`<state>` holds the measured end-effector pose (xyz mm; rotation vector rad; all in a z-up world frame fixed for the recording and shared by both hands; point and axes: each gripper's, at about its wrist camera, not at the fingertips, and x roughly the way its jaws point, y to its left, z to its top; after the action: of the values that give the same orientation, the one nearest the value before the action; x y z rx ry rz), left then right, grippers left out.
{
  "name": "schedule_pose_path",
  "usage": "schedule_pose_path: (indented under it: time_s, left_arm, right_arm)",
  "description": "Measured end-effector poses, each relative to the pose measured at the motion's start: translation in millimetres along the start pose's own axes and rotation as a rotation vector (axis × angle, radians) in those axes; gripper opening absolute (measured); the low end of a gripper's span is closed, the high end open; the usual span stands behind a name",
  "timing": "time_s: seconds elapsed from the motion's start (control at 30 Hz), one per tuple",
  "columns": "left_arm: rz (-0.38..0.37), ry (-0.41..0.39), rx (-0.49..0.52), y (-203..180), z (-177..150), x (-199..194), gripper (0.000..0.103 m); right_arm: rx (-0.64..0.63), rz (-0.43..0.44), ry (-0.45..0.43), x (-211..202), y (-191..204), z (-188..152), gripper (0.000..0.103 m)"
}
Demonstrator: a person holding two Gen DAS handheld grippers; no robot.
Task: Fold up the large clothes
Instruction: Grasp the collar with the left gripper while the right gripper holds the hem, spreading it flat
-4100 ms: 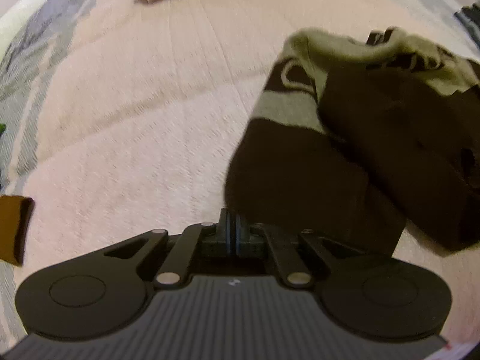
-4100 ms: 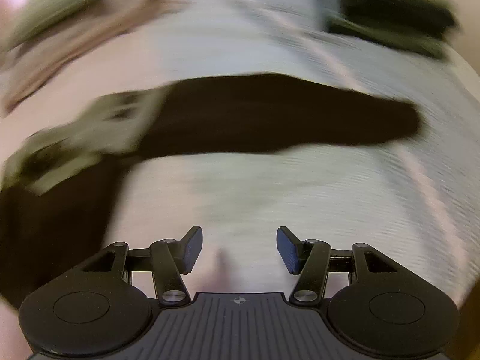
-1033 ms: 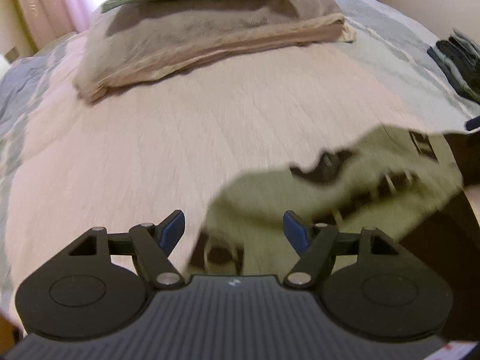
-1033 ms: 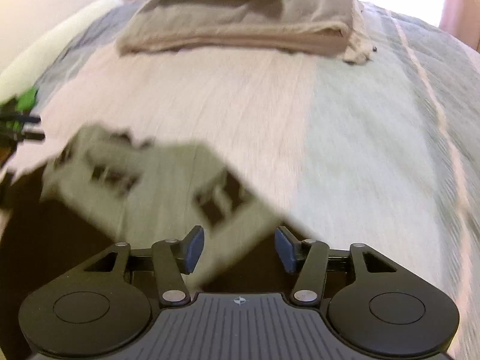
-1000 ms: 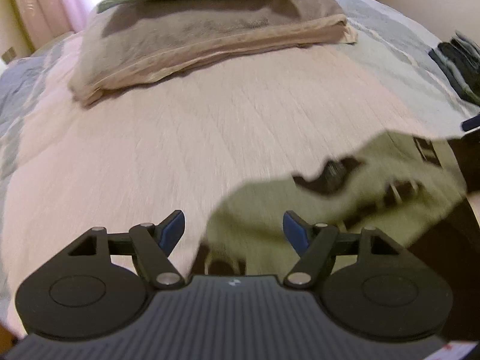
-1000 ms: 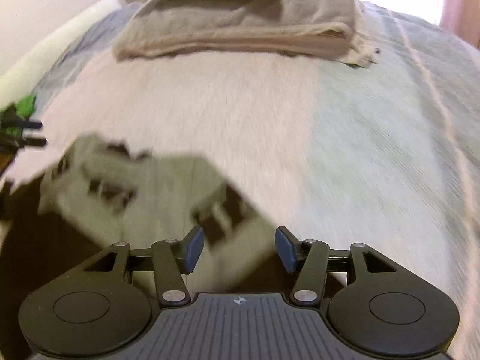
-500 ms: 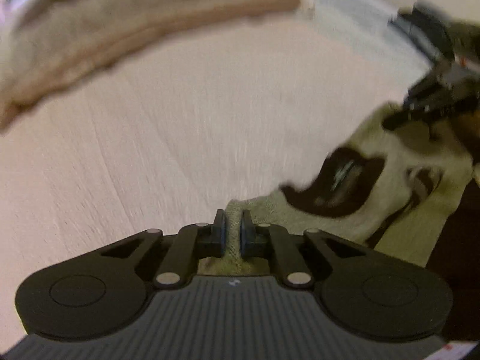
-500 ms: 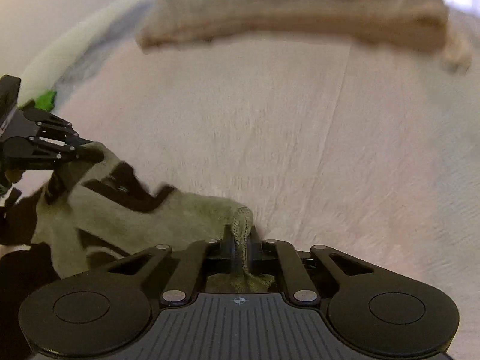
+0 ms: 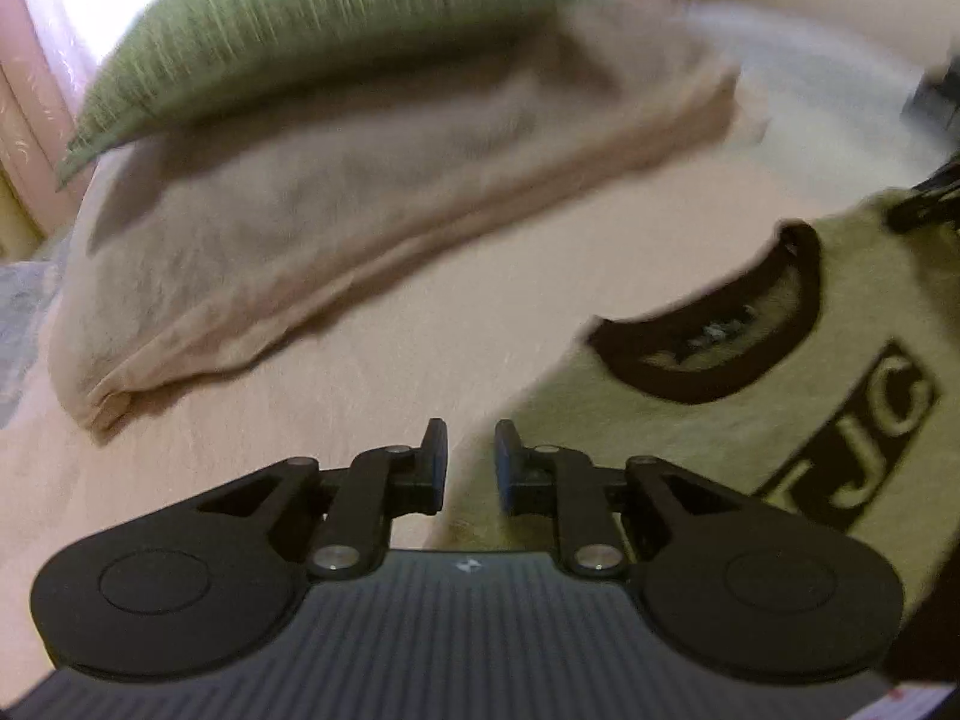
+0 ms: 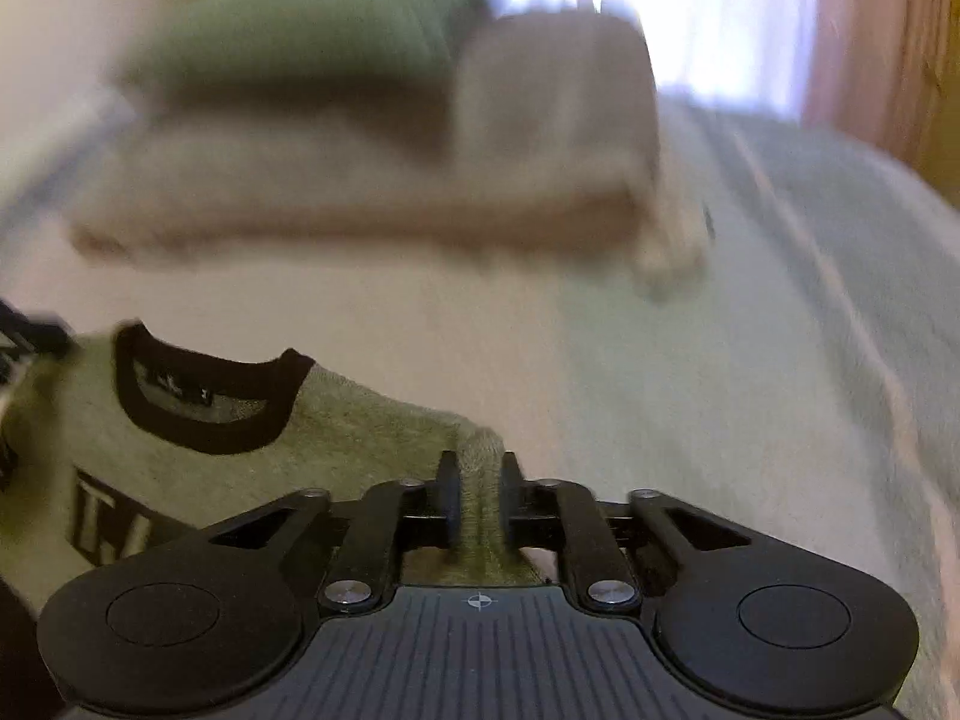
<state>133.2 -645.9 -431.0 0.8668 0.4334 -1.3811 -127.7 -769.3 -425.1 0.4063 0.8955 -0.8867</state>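
Note:
An olive-grey sweater (image 9: pixel 750 420) with a black collar (image 9: pixel 720 384) and black letters lies flat on the pink bedspread (image 9: pixel 360 360), collar toward the pillows. My left gripper (image 9: pixel 471 462) sits at its left shoulder edge, jaws slightly apart, with bedspread showing between the tips. In the right wrist view the sweater (image 10: pixel 210 468) spreads to the left. My right gripper (image 10: pixel 478 480) is shut on a raised fold of its right shoulder. The sweater's lower part is hidden.
A green pillow (image 9: pixel 312 18) rests on a folded beige blanket (image 9: pixel 360 210) at the head of the bed, just beyond the collar. Grey-striped bedding (image 10: pixel 810 360) extends to the right. A curtain and bright window stand behind.
Both grippers closed on the sweater's shoulders and carried them toward the pillows, spreading it flat. The left jaws have since parted a little; the right still pinches its fold.

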Motion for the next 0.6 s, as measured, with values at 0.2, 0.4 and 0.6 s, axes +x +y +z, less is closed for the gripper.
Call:
schedule_pose_path:
  time_s: [0.2, 0.4, 0.6]
  left_arm:
    - [0.003, 0.035, -0.107, 24.7, -36.5, -38.9, 0.036]
    - [-0.09, 0.182, -0.351, 33.4, -124.8, -144.2, 0.043]
    - [-0.179, 0.407, -0.739, -1.2, -243.2, -252.3, 0.045]
  right_arm:
    - [0.21, 0.025, -0.099, -69.8, -29.7, -53.7, 0.051]
    - [0.341, 0.194, 0.03, -157.9, -34.6, -167.8, 0.051]
    - [0.516, 0.315, 0.261, -229.6, -10.5, -293.7, 0.051]
